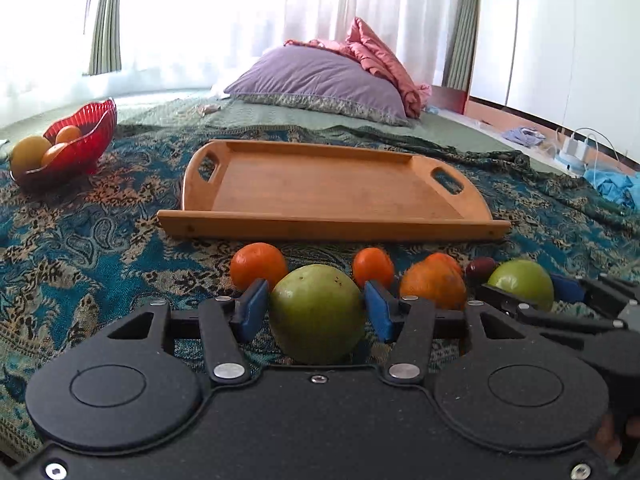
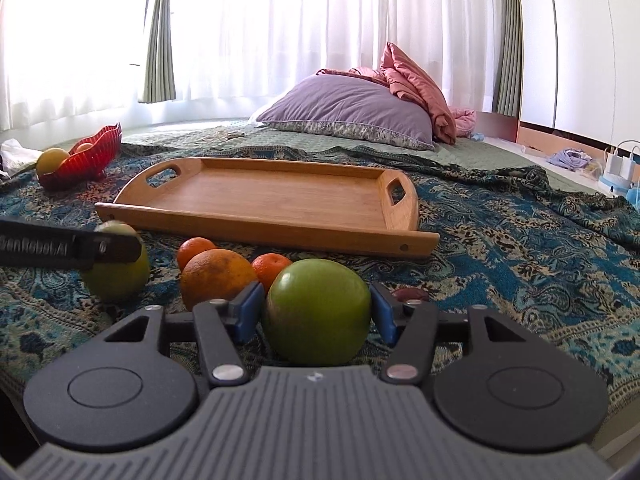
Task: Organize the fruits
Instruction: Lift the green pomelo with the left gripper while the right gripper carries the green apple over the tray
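My left gripper is shut on a dull green apple that rests on the patterned bedspread. My right gripper is shut on a shinier green apple, which also shows in the left wrist view. Behind them lie two small tangerines, a large orange and a dark red fruit. An empty wooden tray lies just beyond the fruits. The left gripper's arm crosses the left of the right wrist view, over its apple.
A red glass bowl holding several orange and yellow fruits sits far left on the bedspread. A purple pillow and pink blanket lie at the back. Chargers and cloths sit on the floor at far right.
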Demonstrator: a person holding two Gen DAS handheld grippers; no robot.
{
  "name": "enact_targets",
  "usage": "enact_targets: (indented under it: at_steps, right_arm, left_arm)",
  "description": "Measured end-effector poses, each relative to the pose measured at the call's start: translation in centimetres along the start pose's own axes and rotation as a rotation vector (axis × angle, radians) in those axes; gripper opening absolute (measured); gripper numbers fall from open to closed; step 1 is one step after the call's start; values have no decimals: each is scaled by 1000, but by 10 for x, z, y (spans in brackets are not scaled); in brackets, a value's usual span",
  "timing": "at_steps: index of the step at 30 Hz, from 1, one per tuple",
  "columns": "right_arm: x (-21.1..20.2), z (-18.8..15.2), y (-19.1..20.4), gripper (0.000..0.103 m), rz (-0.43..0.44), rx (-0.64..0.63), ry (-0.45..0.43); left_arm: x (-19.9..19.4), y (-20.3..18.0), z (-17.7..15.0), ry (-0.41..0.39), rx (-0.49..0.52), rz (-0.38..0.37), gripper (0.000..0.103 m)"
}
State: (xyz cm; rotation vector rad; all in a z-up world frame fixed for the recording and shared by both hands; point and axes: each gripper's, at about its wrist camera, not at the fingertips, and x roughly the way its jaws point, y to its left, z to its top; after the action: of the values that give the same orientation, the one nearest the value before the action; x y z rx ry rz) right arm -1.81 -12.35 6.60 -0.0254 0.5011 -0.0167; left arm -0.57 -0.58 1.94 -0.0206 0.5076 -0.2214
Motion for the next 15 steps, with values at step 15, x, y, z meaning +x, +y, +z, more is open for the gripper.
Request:
enact_targets:
  at_steps: [15]
  right_arm:
    - [2,-5,1,61,2,2,1]
  left_arm:
    - [33,9,10,98,-56,-84,54]
